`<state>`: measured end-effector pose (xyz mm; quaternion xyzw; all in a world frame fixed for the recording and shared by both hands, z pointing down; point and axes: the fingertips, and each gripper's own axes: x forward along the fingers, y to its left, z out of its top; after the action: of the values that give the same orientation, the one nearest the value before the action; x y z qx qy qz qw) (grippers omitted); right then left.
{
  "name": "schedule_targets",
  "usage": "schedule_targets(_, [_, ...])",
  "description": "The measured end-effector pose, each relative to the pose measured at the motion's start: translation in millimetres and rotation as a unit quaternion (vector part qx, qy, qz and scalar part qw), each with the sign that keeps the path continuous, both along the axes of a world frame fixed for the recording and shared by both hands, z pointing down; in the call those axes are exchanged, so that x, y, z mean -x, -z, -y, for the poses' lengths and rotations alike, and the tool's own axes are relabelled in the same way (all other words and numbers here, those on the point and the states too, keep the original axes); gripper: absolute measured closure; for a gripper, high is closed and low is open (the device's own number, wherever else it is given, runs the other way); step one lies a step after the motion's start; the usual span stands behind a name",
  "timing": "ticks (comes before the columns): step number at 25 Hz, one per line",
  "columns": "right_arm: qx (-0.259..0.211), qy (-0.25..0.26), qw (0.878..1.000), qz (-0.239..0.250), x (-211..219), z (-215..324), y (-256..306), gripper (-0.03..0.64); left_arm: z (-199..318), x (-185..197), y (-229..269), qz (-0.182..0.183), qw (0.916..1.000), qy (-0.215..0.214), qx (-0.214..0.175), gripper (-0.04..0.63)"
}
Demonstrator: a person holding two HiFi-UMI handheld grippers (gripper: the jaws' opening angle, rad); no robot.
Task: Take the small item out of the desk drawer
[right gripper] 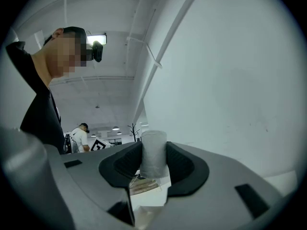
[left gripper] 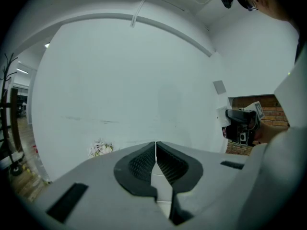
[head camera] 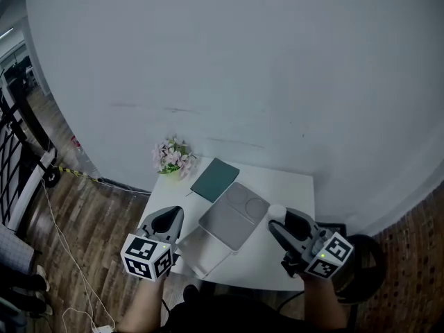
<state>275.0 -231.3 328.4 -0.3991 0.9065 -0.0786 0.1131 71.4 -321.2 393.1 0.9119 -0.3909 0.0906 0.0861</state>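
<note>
The small item [head camera: 277,211] is a short white cylinder [right gripper: 153,152], held upright with my right gripper [head camera: 279,222] shut on it, raised above the right part of the white desk [head camera: 295,186]. In the right gripper view the pads press on both of its sides. The white drawer [head camera: 205,253] stands pulled out at the desk's front edge. My left gripper [head camera: 168,218] hovers over the desk's front left corner beside the drawer, its jaws shut [left gripper: 155,147] with nothing between them.
A grey flat tray-like pad [head camera: 234,216] lies mid-desk, a dark green notebook [head camera: 215,179] behind it, and a small bunch of flowers [head camera: 173,156] at the back left corner. The white wall [head camera: 229,61] rises behind the desk. Cables trail on the wooden floor [head camera: 76,227] at left.
</note>
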Motion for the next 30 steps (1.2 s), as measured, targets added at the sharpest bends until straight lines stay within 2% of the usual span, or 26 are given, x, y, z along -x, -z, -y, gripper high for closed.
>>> schedule_targets(6, [0.011, -0.036, 0.999, -0.002, -12.1, 0.5, -9.7, 0.462, 11.8, -7.2, 1.9, 0.006, 0.9999, -0.011, -0.010, 0.580])
schedule_targets(10, [0.002, -0.058, 0.998, -0.029, -14.1, -0.1, -13.0, 0.462, 11.8, -15.7, 6.6, 0.019, 0.9992, -0.023, -0.026, 0.580])
schedule_targets(14, [-0.008, -0.057, 0.997, -0.046, -6.2, -0.8, -14.5, 0.462, 10.0, -20.0, 9.6, 0.017, 0.9988, -0.032, -0.033, 0.580])
schedule_targets(30, [0.000, -0.060, 0.997, -0.055, -0.1, 9.6, -19.6, 0.462, 12.2, -15.1, 2.6, 0.021, 0.9989, -0.034, -0.023, 0.580])
